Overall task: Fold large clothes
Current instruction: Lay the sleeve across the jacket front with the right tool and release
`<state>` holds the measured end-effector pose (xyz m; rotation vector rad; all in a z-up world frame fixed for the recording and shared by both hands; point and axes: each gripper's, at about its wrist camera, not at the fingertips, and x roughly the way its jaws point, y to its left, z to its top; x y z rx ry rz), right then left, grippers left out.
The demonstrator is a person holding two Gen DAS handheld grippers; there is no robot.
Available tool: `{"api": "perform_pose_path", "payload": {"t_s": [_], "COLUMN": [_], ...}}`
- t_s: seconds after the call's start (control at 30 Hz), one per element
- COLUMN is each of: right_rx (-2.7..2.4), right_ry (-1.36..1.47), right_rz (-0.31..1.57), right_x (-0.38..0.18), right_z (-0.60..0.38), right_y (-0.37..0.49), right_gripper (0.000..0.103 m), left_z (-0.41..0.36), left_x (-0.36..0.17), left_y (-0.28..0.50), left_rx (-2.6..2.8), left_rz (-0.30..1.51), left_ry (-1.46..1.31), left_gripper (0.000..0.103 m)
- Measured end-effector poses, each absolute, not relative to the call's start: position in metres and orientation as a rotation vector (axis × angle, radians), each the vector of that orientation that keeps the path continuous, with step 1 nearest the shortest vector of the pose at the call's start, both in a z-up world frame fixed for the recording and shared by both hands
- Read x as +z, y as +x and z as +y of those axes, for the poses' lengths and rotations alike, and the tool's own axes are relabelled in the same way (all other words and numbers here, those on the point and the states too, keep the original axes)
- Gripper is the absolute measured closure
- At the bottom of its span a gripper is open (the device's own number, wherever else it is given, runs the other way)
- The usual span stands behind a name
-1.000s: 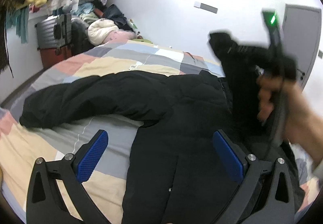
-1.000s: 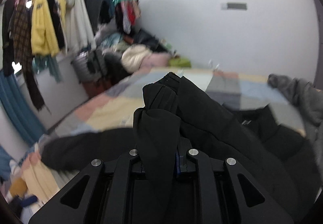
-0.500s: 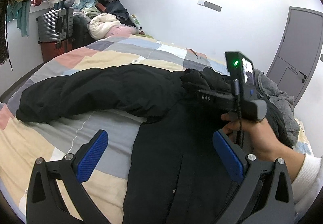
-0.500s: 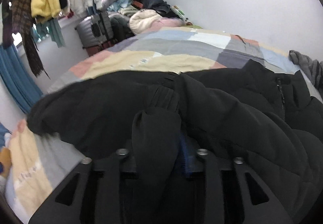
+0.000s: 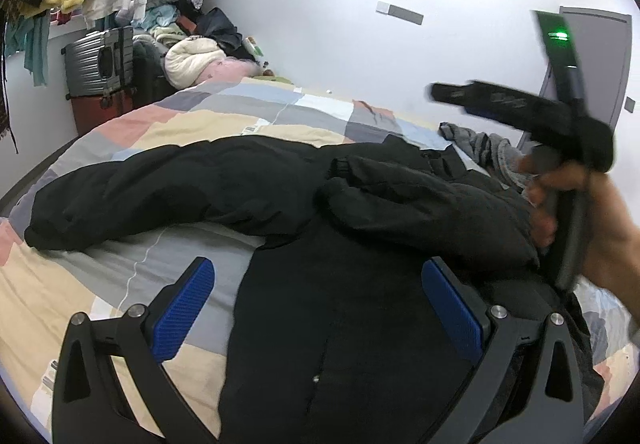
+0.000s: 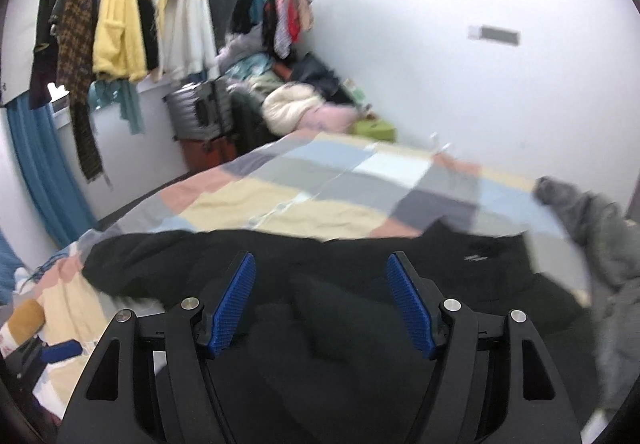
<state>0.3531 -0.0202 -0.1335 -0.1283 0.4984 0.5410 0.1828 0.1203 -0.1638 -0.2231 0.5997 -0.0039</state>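
A large black padded jacket [image 5: 340, 304] lies spread on the patchwork bed [image 5: 208, 124]. One sleeve [image 5: 160, 188] stretches out to the left. The other sleeve [image 5: 420, 204] lies folded across the chest. My left gripper [image 5: 320, 304] is open and empty, low over the jacket's body. My right gripper [image 6: 322, 304] is open and empty above the jacket [image 6: 360, 324]. In the left wrist view it [image 5: 460, 96] is raised at the right, in the person's hand, clear of the cloth.
A grey garment [image 6: 592, 236] lies bunched at the bed's right side. Suitcases [image 5: 100, 64] and a heap of clothes [image 5: 192, 56] stand beyond the bed's far left corner. Hanging clothes [image 6: 120, 24] line the left wall. A grey door [image 5: 600, 64] is at the right.
My right gripper laid the sleeve across the jacket's chest, opened and let it go, then rose clear. My left gripper has stayed open in place.
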Motion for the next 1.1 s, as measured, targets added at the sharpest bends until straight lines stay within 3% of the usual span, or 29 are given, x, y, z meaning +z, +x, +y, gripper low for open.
{"api": "perform_pose_path", "payload": {"t_s": [0.33, 0.7, 1.0, 1.1], "right_rx": [0.329, 0.208, 0.168, 0.163], "right_ry": [-0.093, -0.045, -0.138, -0.173], "right_rz": [0.440, 0.638, 0.745, 0.737], "right_x": [-0.113, -0.226, -0.277, -0.285], "right_z": [-0.161, -0.262, -0.261, -0.251], "right_y": [0.312, 0.299, 0.319, 0.324], "right_gripper": [0.035, 0.036, 0.037, 0.046], "left_z": [0.083, 0.055, 0.044, 0.044], "left_x": [-0.154, -0.162, -0.174, -0.176], "left_y": [0.172, 0.181, 0.192, 0.192], "left_rx": [-0.061, -0.111, -0.068, -0.070], "left_rz": [0.547, 0.557, 0.610, 0.616], "left_ry": [-0.209, -0.225, -0.193, -0.201], "left_gripper": [0.000, 0.000, 0.000, 0.000]}}
